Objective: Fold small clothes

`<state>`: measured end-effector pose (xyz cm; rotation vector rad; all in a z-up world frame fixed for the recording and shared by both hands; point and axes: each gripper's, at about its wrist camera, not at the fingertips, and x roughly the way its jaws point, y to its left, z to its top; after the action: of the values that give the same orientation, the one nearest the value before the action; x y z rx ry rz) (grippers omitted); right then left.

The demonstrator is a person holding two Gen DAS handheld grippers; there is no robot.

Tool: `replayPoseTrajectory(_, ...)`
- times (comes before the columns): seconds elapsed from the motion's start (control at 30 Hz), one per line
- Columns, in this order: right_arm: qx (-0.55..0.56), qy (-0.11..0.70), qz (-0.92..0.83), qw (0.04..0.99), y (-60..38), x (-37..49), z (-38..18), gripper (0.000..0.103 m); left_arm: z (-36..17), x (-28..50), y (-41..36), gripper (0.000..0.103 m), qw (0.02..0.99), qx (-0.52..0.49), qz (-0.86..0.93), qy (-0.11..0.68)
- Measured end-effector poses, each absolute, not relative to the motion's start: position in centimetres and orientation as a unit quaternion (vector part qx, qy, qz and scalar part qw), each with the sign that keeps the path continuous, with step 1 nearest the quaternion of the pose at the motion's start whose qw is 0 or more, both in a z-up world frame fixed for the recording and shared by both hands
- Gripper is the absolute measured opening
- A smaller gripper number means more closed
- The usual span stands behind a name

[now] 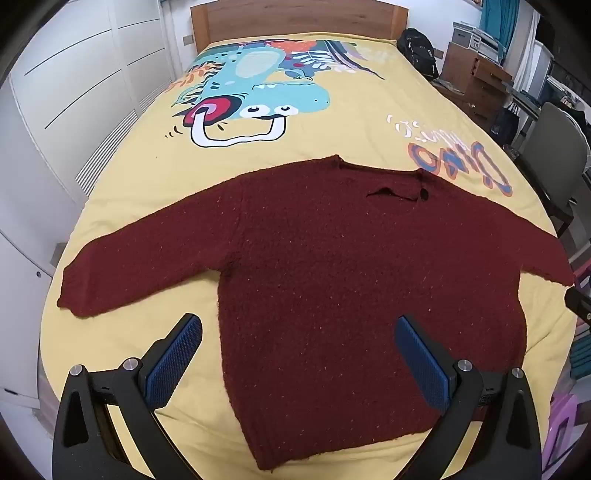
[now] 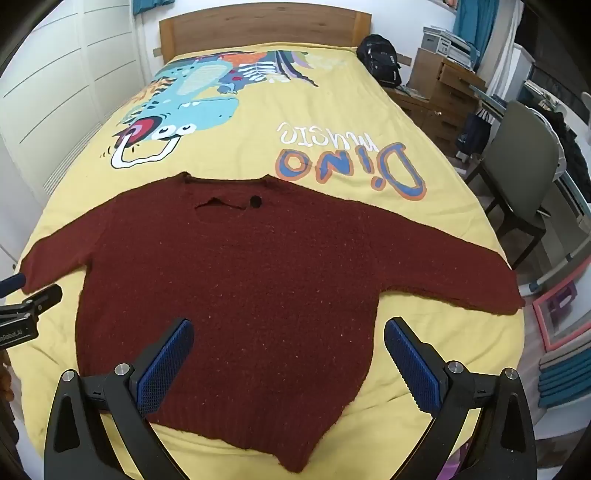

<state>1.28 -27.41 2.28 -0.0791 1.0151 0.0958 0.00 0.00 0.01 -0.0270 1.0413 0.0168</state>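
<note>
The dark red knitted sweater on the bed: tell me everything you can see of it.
The dark red knitted sweater is a fuzzy, nubbly knit with pale flecks. It lies flat and unfolded on the yellow dinosaur-print bedspread, both sleeves spread out sideways, neckline toward the wooden headboard, ribbed hem nearest the cameras. A dark round button sits beside a slit opening at the neck. Only the bedspread touches it; the left gripper and right gripper hover open above its lower body.

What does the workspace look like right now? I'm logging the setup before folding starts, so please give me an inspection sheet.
Surface: bed with yellow dinosaur bedspread, smooth.
Job's things: dark red sweater lying flat, both sleeves spread out, unfolded.
Clutter: nothing seen on the bed.
Grippers: left tool and right tool open, above the hem, holding nothing.
Cables: nothing seen.
Surroundings: wooden headboard, black backpack, grey chair, white wardrobe.
</note>
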Motion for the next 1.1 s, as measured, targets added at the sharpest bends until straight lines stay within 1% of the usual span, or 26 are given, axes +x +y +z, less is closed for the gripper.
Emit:
replayPoseTrajectory(0.37,-0.038,0.487,0.044,0.872,-27.47,1.16,2.79,0.103,-0.16,-0.19,-0.09,0.102,0.864,-0.003,0.019,0.503)
replayPoseTrajectory(1.1,-0.043,0.495,0.040,0.867,-27.63,1.25,2.08,0.103,-0.05,0.04,-0.07,0.102,0.861,0.008,0.020,0.509)
